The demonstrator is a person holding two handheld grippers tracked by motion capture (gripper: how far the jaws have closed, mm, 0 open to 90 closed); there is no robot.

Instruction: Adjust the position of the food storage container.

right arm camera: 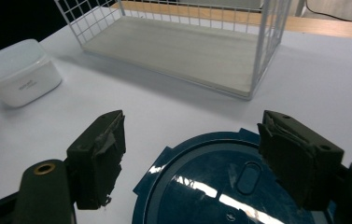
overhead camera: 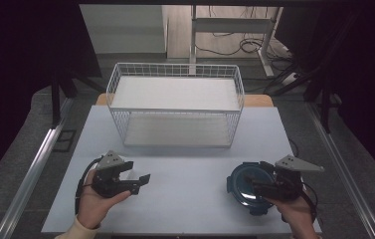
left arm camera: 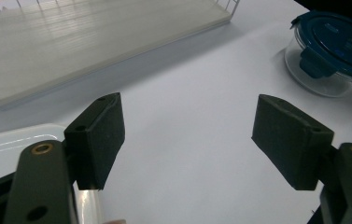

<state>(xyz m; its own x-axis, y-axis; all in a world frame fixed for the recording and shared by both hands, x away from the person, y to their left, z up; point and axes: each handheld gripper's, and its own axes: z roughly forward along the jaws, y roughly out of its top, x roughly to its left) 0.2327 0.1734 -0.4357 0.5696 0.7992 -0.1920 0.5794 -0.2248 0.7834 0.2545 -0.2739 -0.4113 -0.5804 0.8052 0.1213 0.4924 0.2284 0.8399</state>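
Left gripper [overhead camera: 136, 172], lower left of high view: jaws spread, nothing between. Right gripper [overhead camera: 249, 185], lower right: jaws parted above round blue-lidded glass container [overhead camera: 242, 185], no grasp. Right gripper view reveals white lidded tub [right arm camera: 19, 72] at upper left. Wire basket [overhead camera: 175, 107] occupies upper centre of table [overhead camera: 190, 194].

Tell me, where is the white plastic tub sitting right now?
In the right gripper view the white plastic tub sits at the far left on the table, apart from the wire basket. In the high view it lies under the left hand-held gripper.
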